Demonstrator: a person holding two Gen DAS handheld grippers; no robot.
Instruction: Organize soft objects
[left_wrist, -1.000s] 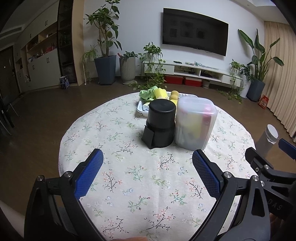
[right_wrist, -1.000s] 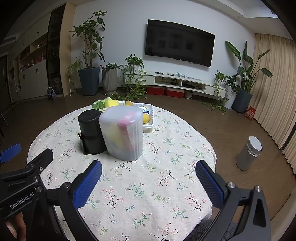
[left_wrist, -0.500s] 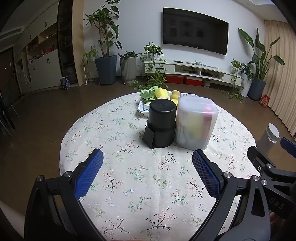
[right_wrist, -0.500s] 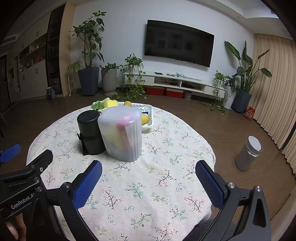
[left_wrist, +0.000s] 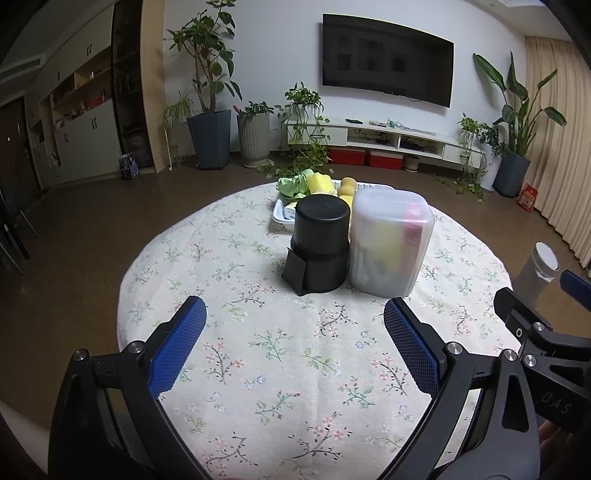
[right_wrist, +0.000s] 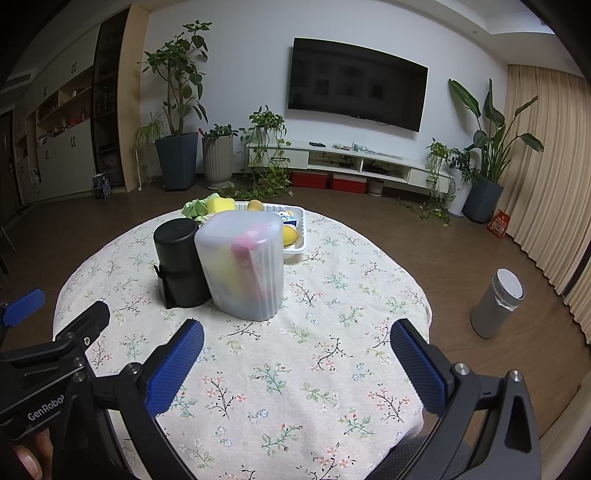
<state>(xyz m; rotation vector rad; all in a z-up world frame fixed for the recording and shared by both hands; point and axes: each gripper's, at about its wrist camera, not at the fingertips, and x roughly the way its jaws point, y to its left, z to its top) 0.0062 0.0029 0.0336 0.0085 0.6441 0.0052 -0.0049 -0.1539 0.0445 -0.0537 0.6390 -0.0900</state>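
A white tray (left_wrist: 277, 216) at the far side of the round table holds soft things: a green cloth (left_wrist: 291, 183), a yellow sponge (left_wrist: 319, 181) and yellow balls. It also shows in the right wrist view (right_wrist: 300, 236). In front of it stand a black cylinder (left_wrist: 320, 247) and a translucent lidded box (left_wrist: 389, 242) with yellow and pink items inside. My left gripper (left_wrist: 294, 325) is open and empty above the near table. My right gripper (right_wrist: 296, 343) is open and empty too, to the right of the left one.
The table has a floral cloth (left_wrist: 280, 354). A grey bottle with a white cap (right_wrist: 498, 302) stands on the floor to the right. Potted plants and a TV console line the far wall.
Both grippers have drifted slightly back and left; the scene is otherwise the same. Both stay open.
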